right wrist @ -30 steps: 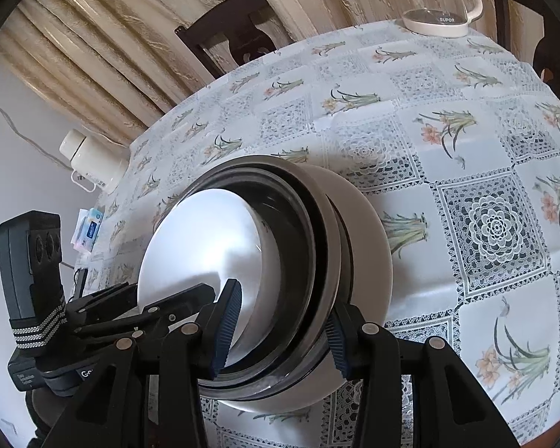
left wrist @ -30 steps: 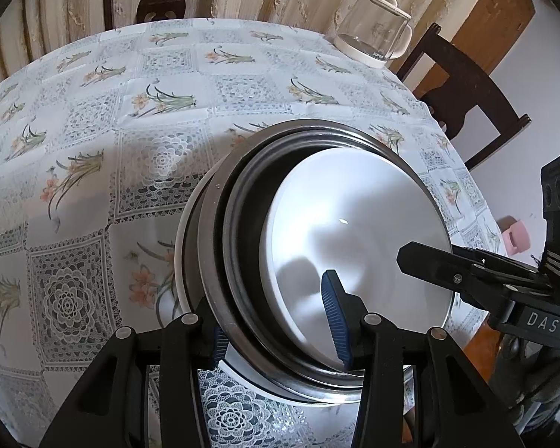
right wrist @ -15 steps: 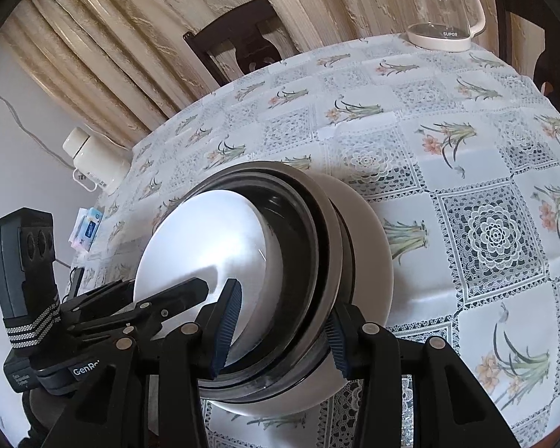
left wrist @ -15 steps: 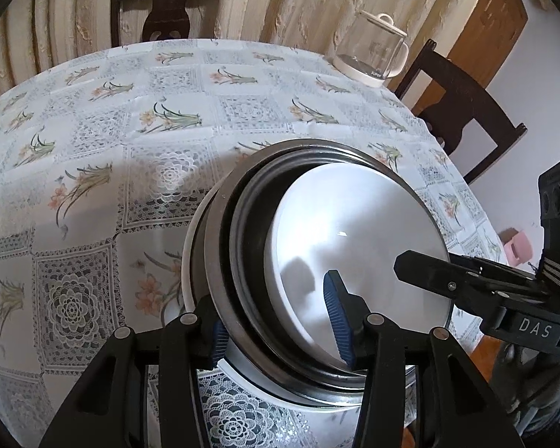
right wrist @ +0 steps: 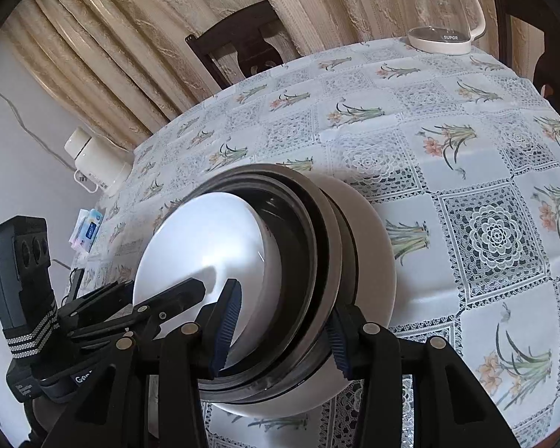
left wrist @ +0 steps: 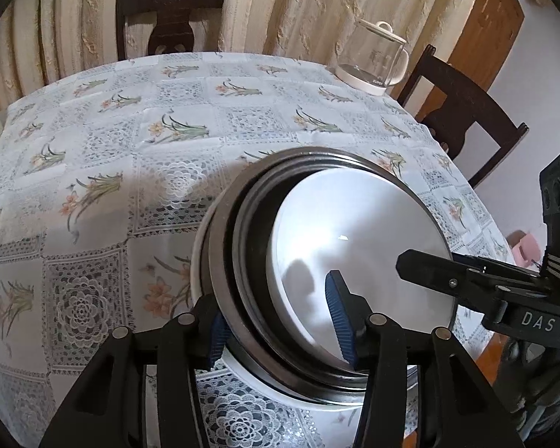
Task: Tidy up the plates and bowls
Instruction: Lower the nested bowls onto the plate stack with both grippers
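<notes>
A nested stack sits near the table's front edge: a white dish (left wrist: 354,231) lies on top, inside dark and steel bowls (left wrist: 220,261), all in a large white bowl (right wrist: 377,246). My left gripper (left wrist: 280,326) straddles the stack's near rim. One pad is outside the steel bowl and one is over the white dish; its jaws are opening. My right gripper (right wrist: 280,338) is shut on the opposite rim, with one pad inside on the white dish (right wrist: 205,239) and one outside. Each gripper shows in the other's view: the right gripper (left wrist: 466,280) and the left gripper (right wrist: 149,306).
A floral tablecloth (left wrist: 93,149) covers the table. A glass kettle (left wrist: 373,63) stands at the far right corner. Dark chairs stand behind the table (left wrist: 171,11) and to its right (left wrist: 463,112). A white flask (right wrist: 93,164) sits past the left edge.
My left gripper's pads have spread slightly around the rim and its view has tipped up, showing more of the far chair. The stack and the right gripper's hold look the same.
</notes>
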`<state>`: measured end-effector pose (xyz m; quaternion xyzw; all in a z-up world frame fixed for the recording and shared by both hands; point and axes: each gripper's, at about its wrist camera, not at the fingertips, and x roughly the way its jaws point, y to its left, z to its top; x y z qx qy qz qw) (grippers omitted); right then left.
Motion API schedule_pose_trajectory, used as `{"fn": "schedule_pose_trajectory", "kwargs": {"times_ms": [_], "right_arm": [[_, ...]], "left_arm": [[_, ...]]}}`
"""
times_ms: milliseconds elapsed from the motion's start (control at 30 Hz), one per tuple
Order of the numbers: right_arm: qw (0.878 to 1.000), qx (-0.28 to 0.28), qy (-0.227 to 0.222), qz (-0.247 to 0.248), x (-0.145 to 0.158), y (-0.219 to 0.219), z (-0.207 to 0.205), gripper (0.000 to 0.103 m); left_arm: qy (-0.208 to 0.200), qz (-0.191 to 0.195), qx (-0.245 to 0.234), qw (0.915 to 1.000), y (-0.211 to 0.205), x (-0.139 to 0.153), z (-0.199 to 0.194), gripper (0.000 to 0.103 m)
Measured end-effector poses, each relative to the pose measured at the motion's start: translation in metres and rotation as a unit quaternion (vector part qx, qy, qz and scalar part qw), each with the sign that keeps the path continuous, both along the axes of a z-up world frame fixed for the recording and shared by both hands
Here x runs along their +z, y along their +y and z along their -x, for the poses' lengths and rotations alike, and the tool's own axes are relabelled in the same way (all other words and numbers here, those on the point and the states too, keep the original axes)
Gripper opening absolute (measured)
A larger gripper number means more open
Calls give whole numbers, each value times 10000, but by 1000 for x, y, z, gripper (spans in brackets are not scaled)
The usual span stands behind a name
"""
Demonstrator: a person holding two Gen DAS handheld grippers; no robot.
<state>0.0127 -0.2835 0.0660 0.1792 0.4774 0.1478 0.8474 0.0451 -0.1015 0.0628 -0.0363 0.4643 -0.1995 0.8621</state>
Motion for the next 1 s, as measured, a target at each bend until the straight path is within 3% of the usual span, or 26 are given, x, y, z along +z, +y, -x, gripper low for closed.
{"fn": "schedule_pose_trajectory", "kwargs": {"times_ms": [133, 767, 867, 1000], "right_arm": [[10000, -22, -54, 67, 1, 1, 0, 47], [9982, -105, -457, 385, 3, 5, 6, 49], [9964, -168, -643, 535, 6, 6, 11, 52], [9914, -270, -1059, 720, 15, 6, 20, 64]], "left_arm": [[-332, -149, 54, 9993, 1, 8, 5, 55], [-510, -220, 82, 9984, 2, 7, 9, 56], [-740, -330, 136, 9966, 2, 9, 12, 56], [-1148, -494, 169, 9920, -1, 16, 21, 56]]}}
